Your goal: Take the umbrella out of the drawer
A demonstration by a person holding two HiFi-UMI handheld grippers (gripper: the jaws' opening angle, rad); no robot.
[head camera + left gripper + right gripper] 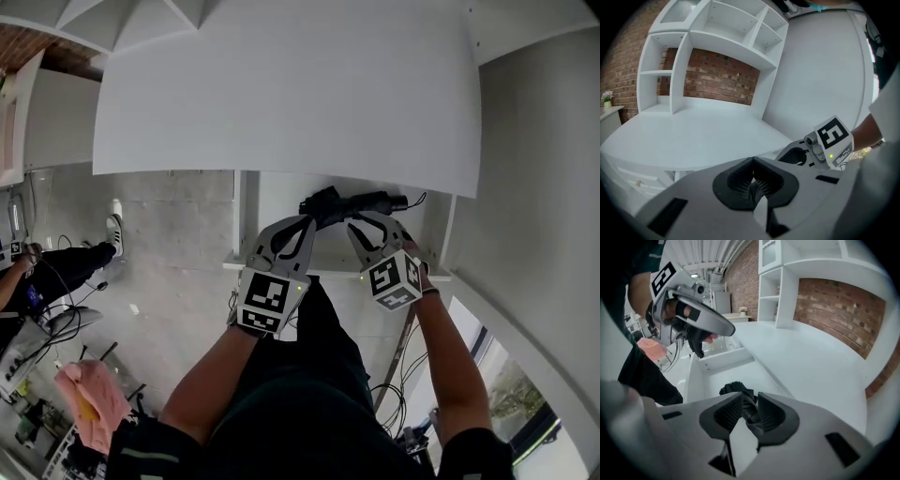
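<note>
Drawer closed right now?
No, the drawer stands pulled out from under the white desk top, with the black umbrella visible inside it.

The umbrella (361, 202) is lying in the open drawer (246, 223), which is sticking out below the desk top (281, 84) at twelve o'clock. The left gripper (313, 217) is meeting the umbrella from seven o'clock and the right gripper (355, 220) from five o'clock. A shoe (114, 234) is lying on the floor (178, 234) at nine o'clock.

Our right gripper (749, 410) hangs over the open white drawer (723, 358), jaws slightly parted around the black umbrella (735, 389) inside it.
</note>
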